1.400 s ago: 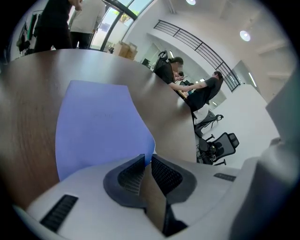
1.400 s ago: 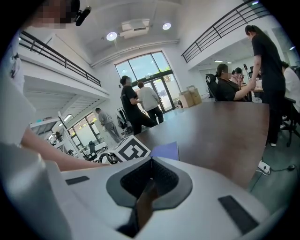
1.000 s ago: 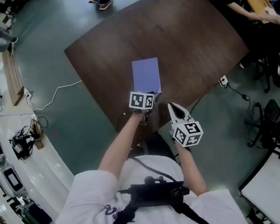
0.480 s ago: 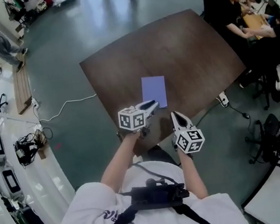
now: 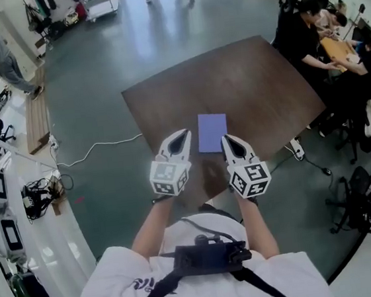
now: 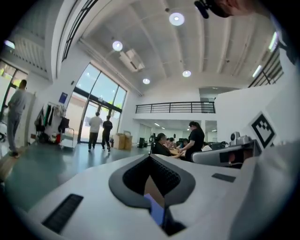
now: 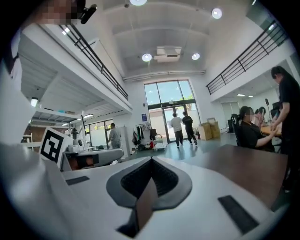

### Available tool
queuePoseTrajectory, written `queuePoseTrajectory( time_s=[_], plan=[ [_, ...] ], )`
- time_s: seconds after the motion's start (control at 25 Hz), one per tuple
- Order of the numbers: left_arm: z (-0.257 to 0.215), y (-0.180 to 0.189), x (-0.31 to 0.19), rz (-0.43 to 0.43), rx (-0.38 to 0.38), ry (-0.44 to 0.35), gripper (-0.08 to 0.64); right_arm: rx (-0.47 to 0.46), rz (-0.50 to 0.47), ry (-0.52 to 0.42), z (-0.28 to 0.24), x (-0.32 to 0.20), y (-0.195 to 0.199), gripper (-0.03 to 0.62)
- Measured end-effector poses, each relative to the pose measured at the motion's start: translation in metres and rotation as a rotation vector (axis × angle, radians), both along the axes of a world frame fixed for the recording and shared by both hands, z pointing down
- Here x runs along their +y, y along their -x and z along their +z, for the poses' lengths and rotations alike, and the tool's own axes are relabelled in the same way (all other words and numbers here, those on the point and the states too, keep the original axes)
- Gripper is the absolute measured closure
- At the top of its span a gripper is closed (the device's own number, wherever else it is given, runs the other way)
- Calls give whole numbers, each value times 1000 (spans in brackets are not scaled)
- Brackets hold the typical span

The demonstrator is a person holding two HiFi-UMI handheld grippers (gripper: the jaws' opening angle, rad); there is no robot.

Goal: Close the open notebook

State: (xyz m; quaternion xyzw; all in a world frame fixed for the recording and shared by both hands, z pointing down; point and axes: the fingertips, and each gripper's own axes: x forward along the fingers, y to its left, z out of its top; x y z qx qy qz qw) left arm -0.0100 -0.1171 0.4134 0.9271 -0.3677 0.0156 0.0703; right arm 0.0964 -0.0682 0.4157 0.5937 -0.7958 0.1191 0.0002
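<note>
Left claw [image 5: 179,140] is pinched fully together. Its jaws have just been closing, and there's nothing caught between them. Right claw [image 5: 232,144] is the same deal: tips meeting, empty. Both are held up in the air side by side, pointing toward 12 o'clock and touching nothing. In the head view the purple notebook [image 5: 212,133] shows right between the two tips, lying flat and closed on the dark brown tabletop [image 5: 244,78], near its 6 o'clock edge. Through the little slit under the left claw's tips you can catch a sliver of that purple cover. Further out, a white cable [image 5: 115,141] trails over the floor at 9 o'clock, and people [image 5: 302,31] sit around 2 o'clock.
</note>
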Motion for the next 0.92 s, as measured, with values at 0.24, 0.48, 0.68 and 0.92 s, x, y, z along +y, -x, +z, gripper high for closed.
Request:
queuePoseTrajectory(
  time_s=[0.24,0.48,0.68,0.92],
  plan=[
    [-26,21,18,-76,-2,-126,554,61,-24,-55,-20,0,22,589],
    [-27,35,28,-64,-5,-136,554,74,-12,-58,-22,10,36,589],
    [-22,30,32,-43,9,-96,554,81,-1,-56,-22,16,34,589],
    [-23,16,34,-35,17,-94,554,86,2,-46,-19,21,22,589]
  ],
)
